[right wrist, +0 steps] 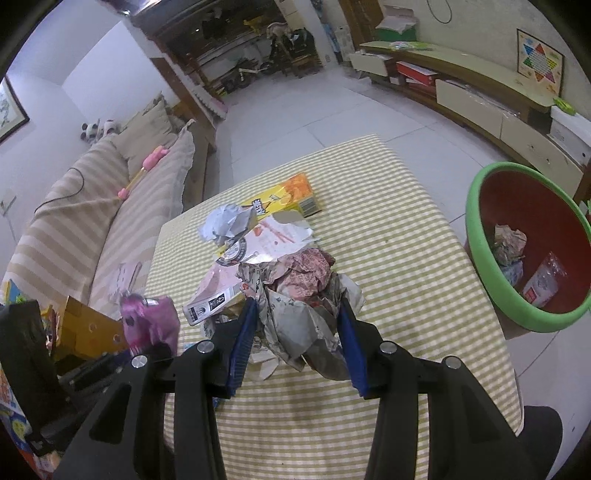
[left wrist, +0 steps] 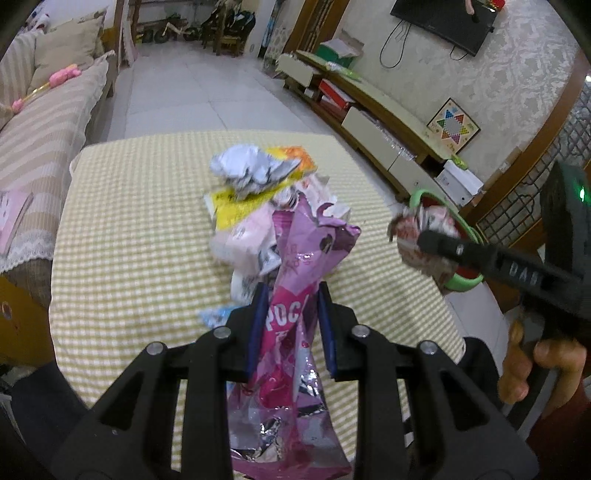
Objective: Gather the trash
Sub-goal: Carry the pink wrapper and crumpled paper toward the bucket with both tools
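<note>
A pink snack wrapper (left wrist: 295,295) sits pinched in the left gripper (left wrist: 290,299) above the checked table (left wrist: 129,221), beside it the right gripper (right wrist: 295,317) clamping crumpled newspaper (right wrist: 303,295).

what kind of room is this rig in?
Most likely a home living room: a striped sofa along one wall, a wall-mounted TV over a low media cabinet, and a table with a checked cloth in the middle.
</note>
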The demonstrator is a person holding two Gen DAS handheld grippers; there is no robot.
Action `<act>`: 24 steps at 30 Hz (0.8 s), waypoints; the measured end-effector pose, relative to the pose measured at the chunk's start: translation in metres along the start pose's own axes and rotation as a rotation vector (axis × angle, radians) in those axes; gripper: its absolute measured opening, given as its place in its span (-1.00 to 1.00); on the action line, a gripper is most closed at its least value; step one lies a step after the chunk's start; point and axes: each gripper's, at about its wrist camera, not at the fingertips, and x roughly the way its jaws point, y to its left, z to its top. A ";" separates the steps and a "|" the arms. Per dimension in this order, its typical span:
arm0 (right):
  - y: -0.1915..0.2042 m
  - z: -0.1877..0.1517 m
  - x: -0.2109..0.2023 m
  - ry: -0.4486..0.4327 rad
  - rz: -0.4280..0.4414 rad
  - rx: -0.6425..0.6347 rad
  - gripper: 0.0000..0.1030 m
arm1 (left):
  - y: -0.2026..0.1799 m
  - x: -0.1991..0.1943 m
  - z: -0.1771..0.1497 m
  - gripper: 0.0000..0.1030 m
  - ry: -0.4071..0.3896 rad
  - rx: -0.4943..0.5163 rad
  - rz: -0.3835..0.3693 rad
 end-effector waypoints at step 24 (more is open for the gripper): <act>-0.037 0.007 -0.032 -0.072 -0.010 0.095 -0.17 | -0.048 0.004 0.036 -0.51 -0.050 0.060 -0.061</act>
